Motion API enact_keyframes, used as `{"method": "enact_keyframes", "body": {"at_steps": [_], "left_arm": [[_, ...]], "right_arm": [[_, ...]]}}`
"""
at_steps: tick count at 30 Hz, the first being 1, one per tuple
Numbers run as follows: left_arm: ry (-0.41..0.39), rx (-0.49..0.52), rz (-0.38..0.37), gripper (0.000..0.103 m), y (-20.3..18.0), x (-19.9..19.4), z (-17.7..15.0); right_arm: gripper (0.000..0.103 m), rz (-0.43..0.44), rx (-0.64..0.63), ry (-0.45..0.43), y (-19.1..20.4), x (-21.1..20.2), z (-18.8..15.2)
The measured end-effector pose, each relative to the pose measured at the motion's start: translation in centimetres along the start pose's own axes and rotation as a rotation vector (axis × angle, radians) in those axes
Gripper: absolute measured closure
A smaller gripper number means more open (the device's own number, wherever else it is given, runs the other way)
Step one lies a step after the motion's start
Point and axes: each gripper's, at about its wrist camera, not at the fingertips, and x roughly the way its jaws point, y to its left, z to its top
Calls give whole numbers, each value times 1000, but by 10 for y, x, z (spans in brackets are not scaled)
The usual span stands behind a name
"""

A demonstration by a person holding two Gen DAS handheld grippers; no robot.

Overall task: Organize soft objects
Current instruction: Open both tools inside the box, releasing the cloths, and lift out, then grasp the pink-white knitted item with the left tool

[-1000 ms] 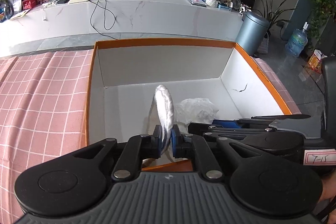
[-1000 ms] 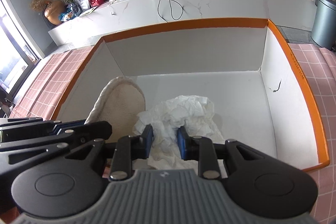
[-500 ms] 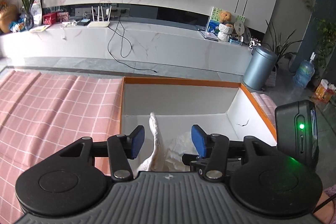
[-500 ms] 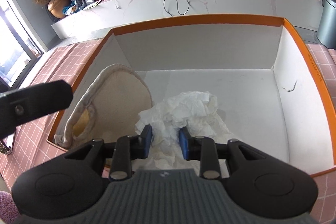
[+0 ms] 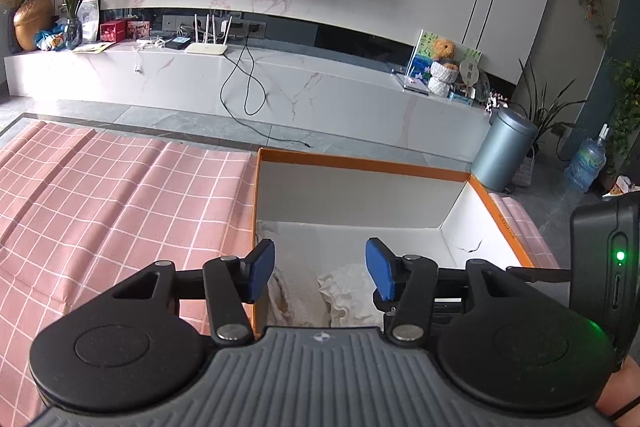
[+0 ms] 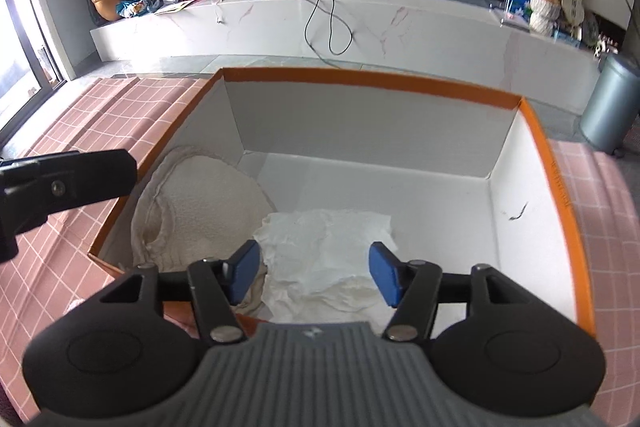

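Note:
An orange-rimmed white box [image 6: 548,163] [image 5: 360,163] sits on the pink checked cloth. Inside it a cream fleecy slipper [image 6: 200,211] leans against the left wall, and crumpled white paper [image 6: 328,247] lies beside it on the floor. My right gripper [image 6: 316,275] is open and empty above the paper. My left gripper [image 5: 320,267] is open and empty over the box's left near corner; the slipper [image 5: 280,291] and paper [image 5: 348,287] show below it. Part of the left gripper's body shows at the left of the right wrist view.
The pink checked cloth [image 5: 120,207] covers the table left of the box and a strip to its right [image 6: 600,207]. Beyond are a marble TV bench [image 5: 280,75] with a router and cables, and a grey bin [image 5: 504,147] on the floor.
My left gripper let go of the slipper, opened and lifted back; the slipper now leans on the box's left wall. My right gripper released the paper, opened and rose.

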Motion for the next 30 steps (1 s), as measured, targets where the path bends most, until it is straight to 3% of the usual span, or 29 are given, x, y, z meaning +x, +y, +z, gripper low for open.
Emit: {"method": "enact_keyframes", "body": {"at_steps": [3, 11, 21, 26, 30], "left_arm": [[-27, 0, 1, 43, -2, -9, -3], [-110, 43, 3, 43, -13, -37, -12], [-164, 102, 1, 43, -19, -72, -35], [-156, 85, -29, 42, -11, -88, -49], [-106, 76, -83, 42, 1, -94, -63]], "right_arm": [[30, -36, -39, -44, 4, -17, -6], [29, -72, -43, -135, 6, -66, -20], [20, -118, -31, -258, 14, -125, -76], [20, -132, 7, -288, 15, -149, -110], [20, -159, 59, -292, 11, -165, -136]]}}
